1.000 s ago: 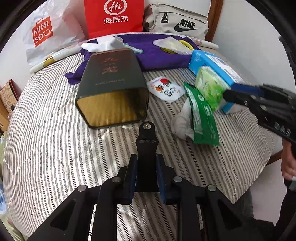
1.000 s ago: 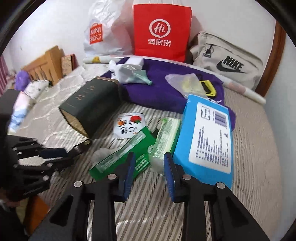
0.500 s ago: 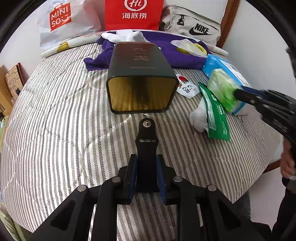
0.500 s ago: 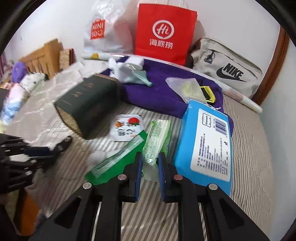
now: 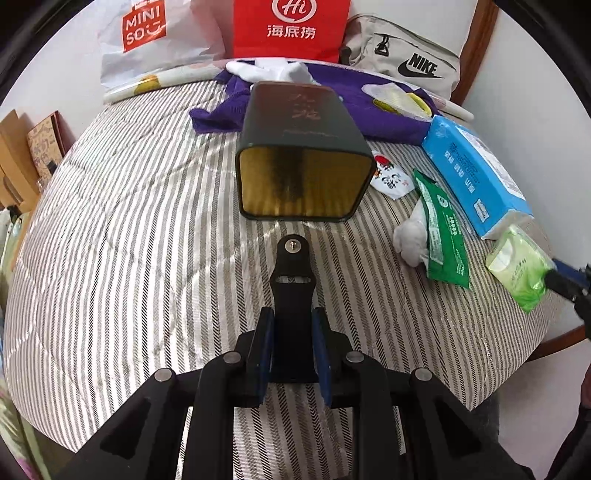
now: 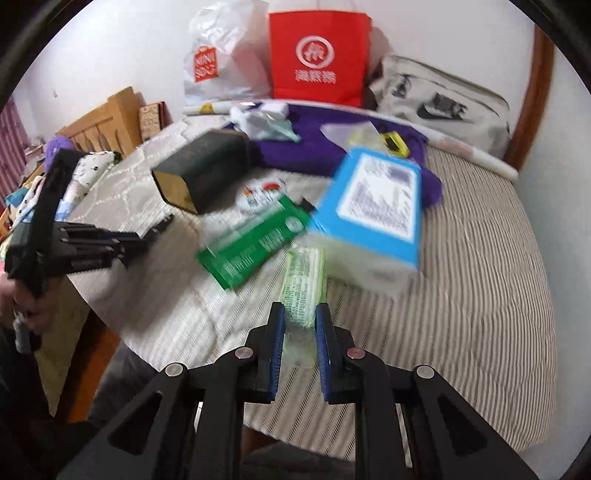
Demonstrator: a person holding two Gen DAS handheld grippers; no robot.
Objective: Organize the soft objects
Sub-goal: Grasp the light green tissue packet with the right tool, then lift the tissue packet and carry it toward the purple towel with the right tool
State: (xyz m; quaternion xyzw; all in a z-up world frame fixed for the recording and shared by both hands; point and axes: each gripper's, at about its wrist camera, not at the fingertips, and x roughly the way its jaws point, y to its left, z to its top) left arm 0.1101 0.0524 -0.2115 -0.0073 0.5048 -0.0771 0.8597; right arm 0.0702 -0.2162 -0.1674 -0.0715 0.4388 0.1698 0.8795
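My right gripper (image 6: 298, 321) is shut on a light green tissue pack (image 6: 303, 280) and holds it above the striped bed (image 6: 461, 266); the pack also shows at the right of the left wrist view (image 5: 519, 264). My left gripper (image 5: 291, 325) is shut on a black mount piece (image 5: 292, 291), in front of the open mouth of a dark green tin (image 5: 303, 155) lying on its side. A green wipes pack (image 5: 441, 236), a white wad (image 5: 410, 238), a blue tissue box (image 5: 472, 173) and a small white sachet (image 5: 391, 181) lie to the right.
A purple cloth (image 5: 369, 107) with white socks (image 5: 273, 70) and a clear bag (image 5: 399, 98) lies behind the tin. A red paper bag (image 5: 291, 26), a white Miniso bag (image 5: 155, 37) and a Nike bag (image 5: 410, 62) stand at the wall. Wooden furniture (image 6: 107, 122) is left.
My right gripper closed on the light green tissue pack and lifted it back from beside the blue box. My left gripper drew back, centring on the tin's mouth.
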